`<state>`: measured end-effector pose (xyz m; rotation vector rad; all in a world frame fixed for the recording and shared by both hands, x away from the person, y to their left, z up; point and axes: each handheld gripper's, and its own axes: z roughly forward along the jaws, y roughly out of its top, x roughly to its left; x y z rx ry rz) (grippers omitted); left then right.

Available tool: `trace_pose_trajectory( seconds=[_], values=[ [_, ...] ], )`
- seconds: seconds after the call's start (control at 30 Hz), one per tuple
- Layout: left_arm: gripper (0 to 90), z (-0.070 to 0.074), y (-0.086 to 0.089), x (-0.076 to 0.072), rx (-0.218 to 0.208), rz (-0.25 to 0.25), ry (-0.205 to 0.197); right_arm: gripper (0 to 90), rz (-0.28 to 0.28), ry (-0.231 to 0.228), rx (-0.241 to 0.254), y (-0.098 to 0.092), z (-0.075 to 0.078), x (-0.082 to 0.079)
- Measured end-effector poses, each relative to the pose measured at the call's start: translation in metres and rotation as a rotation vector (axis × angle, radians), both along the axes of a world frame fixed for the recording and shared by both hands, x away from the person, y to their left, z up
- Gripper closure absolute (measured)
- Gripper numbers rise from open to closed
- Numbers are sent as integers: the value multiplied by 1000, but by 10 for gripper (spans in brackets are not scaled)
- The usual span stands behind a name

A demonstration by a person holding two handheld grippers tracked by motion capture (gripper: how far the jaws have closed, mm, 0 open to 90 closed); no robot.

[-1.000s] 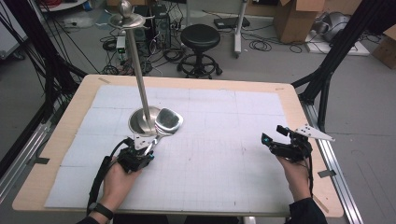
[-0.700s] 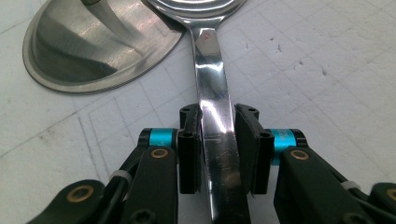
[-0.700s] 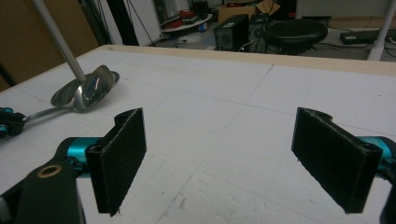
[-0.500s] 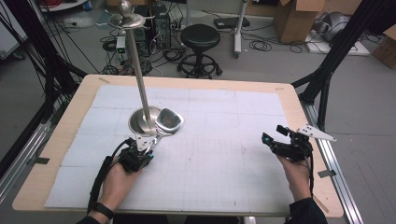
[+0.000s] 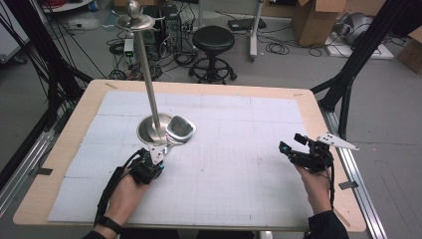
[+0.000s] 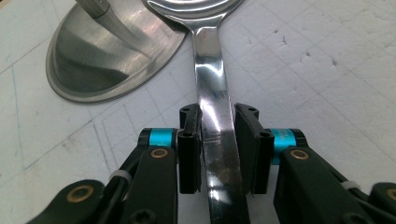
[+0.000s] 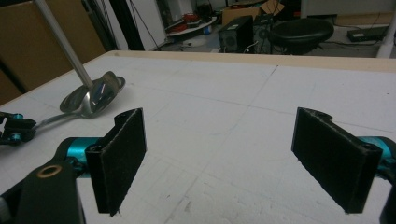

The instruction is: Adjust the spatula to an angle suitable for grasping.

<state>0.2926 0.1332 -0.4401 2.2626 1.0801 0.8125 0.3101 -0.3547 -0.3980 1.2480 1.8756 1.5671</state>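
Jaws on the left gripper (image 6: 217, 140) sit on either side of the spoon (image 6: 215, 121) handle, pads right at its edges; whether they're actually pinching it is hard to tell. Over on the right gripper (image 7: 233, 156) the jaws are spread wide apart with only bare table between them, well off to the right side.

Going big to small: wooden table (image 5: 318, 107) under a white gridded mat (image 5: 239, 149), then a tall metal stand (image 5: 152, 99) on a round base at left-center. That spoon is polished steel, super reflective, its bowl resting against the base's rim and its handle running toward the near edge. No readable writing or brand on anything.
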Motion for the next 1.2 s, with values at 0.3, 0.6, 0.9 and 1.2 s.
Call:
trace_pose_trajectory(
  seconds=[0.3,0.6,0.9,1.2],
  values=[
    [744,1,4,2,-17,-32,17,170,1,-5,10,0,0,0],
    [744,3,16,7,-109,-66,64,170,2,-1,10,-1,0,0],
    [737,2,25,13,-199,-61,124,170,1,-2,13,-1,1,-1],
    [742,3,25,12,-187,-74,116,173,1,-2,11,-1,0,0]
  ],
)
